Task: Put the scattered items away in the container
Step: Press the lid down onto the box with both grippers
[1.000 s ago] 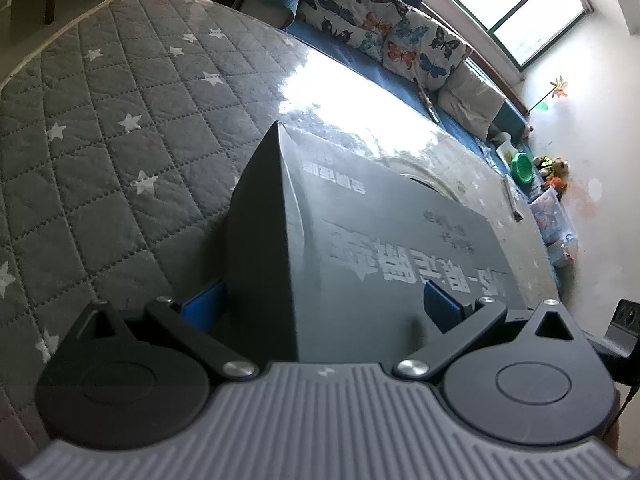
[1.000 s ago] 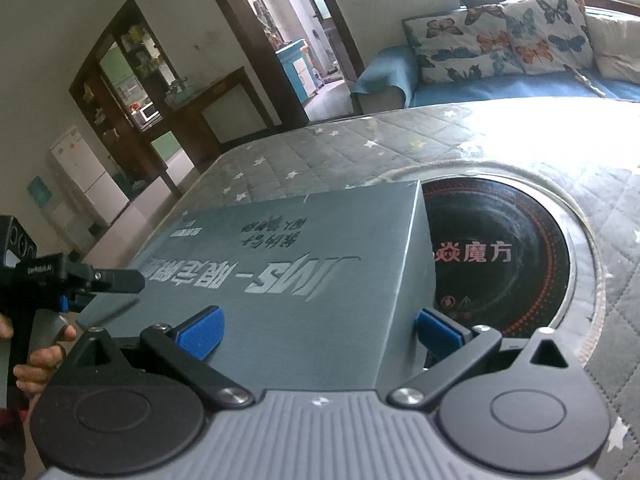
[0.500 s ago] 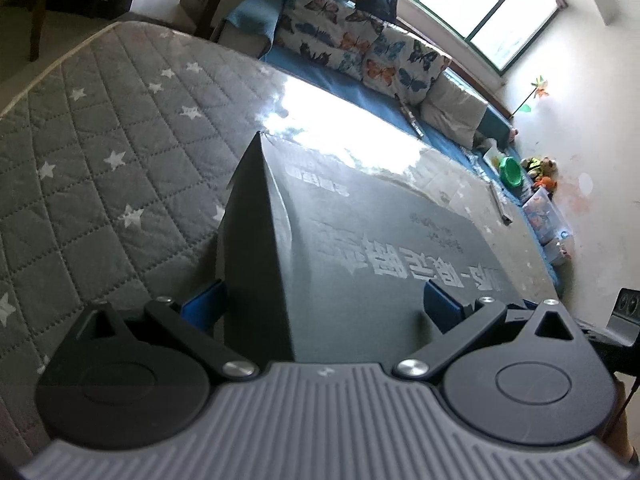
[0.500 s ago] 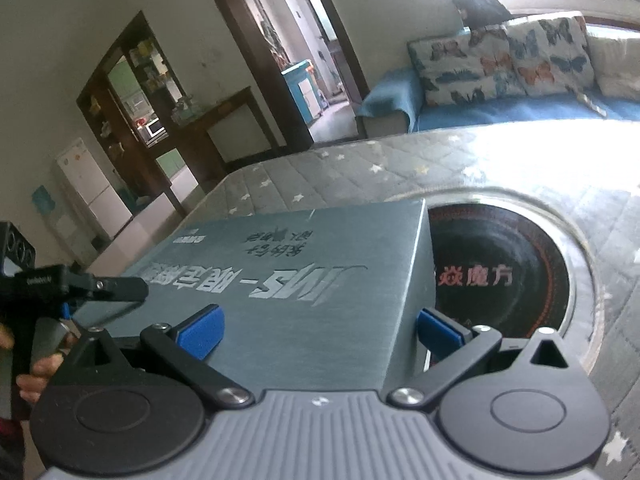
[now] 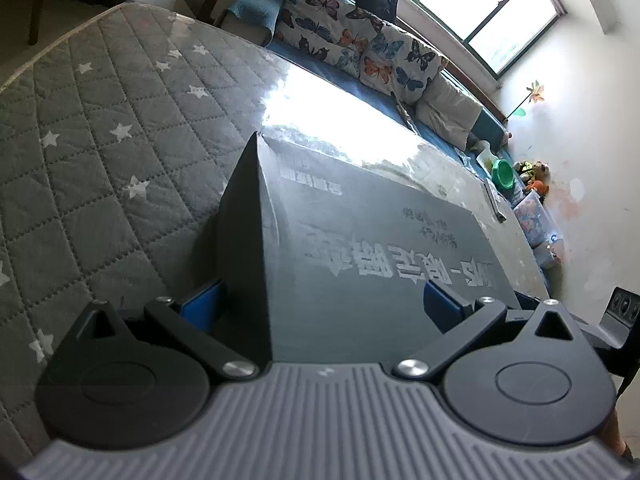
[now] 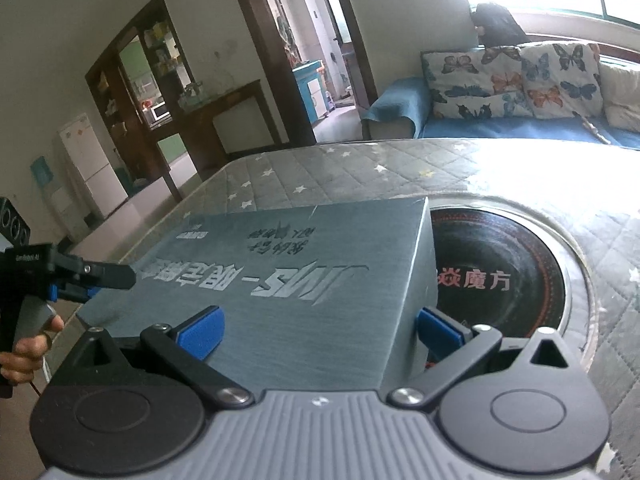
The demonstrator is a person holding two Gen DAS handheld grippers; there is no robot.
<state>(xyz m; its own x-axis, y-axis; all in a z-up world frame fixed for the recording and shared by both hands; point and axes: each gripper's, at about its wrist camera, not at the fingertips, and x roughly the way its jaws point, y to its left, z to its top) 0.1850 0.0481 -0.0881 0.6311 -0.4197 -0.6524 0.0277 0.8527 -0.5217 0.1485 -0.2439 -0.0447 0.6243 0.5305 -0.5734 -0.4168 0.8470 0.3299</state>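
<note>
The left gripper point(image 5: 320, 304) is clamping one end of a large dark grey box point(image 5: 372, 252), its blue pads point(image 5: 202, 310) pressing against the two side faces; the right gripper point(image 6: 320, 326) is holding the opposite end of the same box point(image 6: 288, 280) in the same manner, blue pads point(image 6: 200, 332) set against the cardboard. In the right wrist view the left gripper point(image 6: 94, 280) is showing at nine o'clock, gripped by a hand point(image 6: 24, 348), closing over the far edge of the box. The box, a flat rectangular carton with a brushed matte finish and pale printed lettering, is sitting across a quilted grey cover point(image 5: 92, 152) stitched in diamonds and dotted with white stars, and it is partly hiding a round black glass cooktop point(image 6: 500, 276) ringed in metal, which is lying at three o'clock of the carton. Compared with the frame one second ago, the left camera is looking from a slightly higher angle, so more of the window point(image 5: 492, 12) and sofa is appearing at twelve o'clock, and the cooktop no longer shows beyond the carton; the grip on both ends is remaining unchanged. Beyond the cover, a blue sofa point(image 6: 512, 128) is carrying butterfly-print cushions point(image 6: 520, 80); a dark wooden doorway point(image 6: 288, 52) is standing at twelve o'clock, a white refrigerator point(image 6: 92, 168) at ten o'clock, and bright toys point(image 5: 528, 176) are lying at two o'clock of the left view.
</note>
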